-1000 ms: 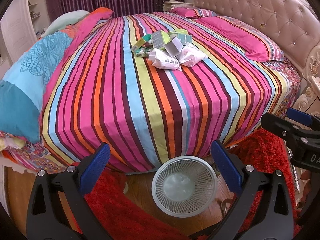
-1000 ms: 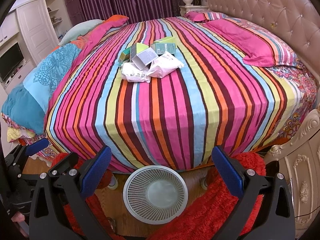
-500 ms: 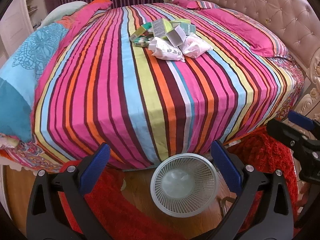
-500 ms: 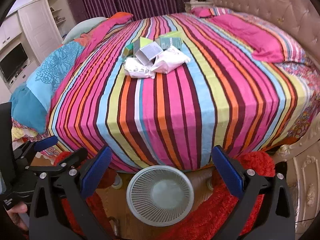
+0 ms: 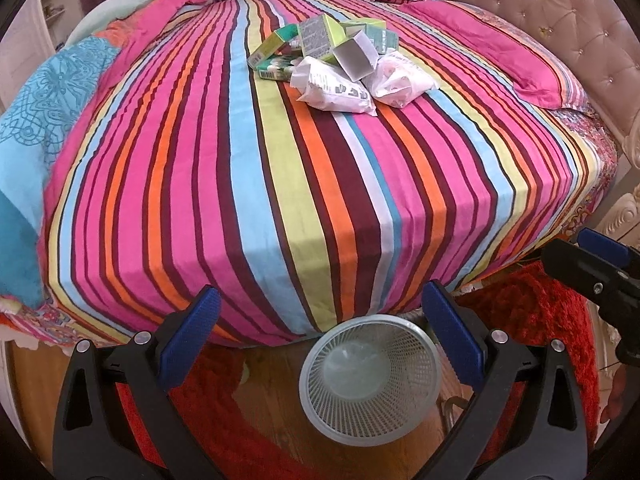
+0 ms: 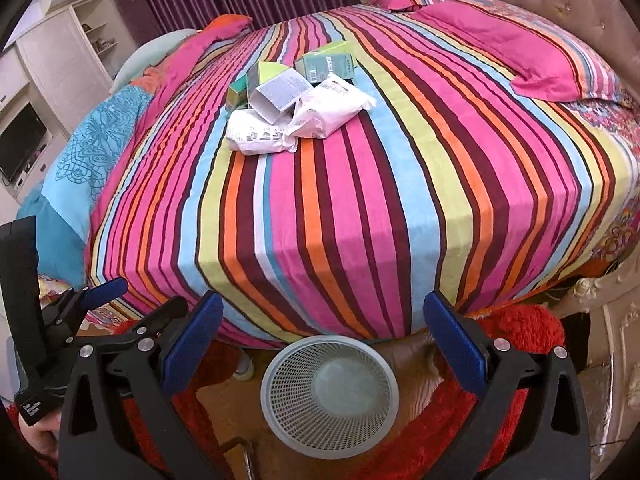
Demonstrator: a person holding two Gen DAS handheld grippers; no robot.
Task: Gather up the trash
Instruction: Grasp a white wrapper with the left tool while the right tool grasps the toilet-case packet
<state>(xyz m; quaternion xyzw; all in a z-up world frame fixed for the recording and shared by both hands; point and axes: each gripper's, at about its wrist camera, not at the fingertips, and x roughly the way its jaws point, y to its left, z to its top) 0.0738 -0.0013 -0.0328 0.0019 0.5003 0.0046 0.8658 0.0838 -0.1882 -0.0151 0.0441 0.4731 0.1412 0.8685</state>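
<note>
A pile of trash (image 5: 336, 58) lies on the striped bed: green cartons, a grey open box and two white plastic packets. It also shows in the right wrist view (image 6: 292, 100). A white mesh waste basket (image 5: 370, 378) stands on the floor at the bed's foot, empty; it also shows in the right wrist view (image 6: 330, 396). My left gripper (image 5: 320, 340) is open and empty, low before the bed's near edge. My right gripper (image 6: 324, 340) is open and empty, above the basket. Both are far from the pile.
The striped bed (image 5: 280, 180) fills the view, with pink pillows (image 5: 492, 48) and a tufted headboard (image 5: 568, 28) at right. A blue blanket (image 5: 36, 120) lies at left. A red rug (image 5: 536, 320) and wood floor lie below. A white cabinet (image 6: 52, 64) stands at left.
Both grippers have moved forward and up toward the bed; the trash pile looks nearer and larger. Both stay open and empty.
</note>
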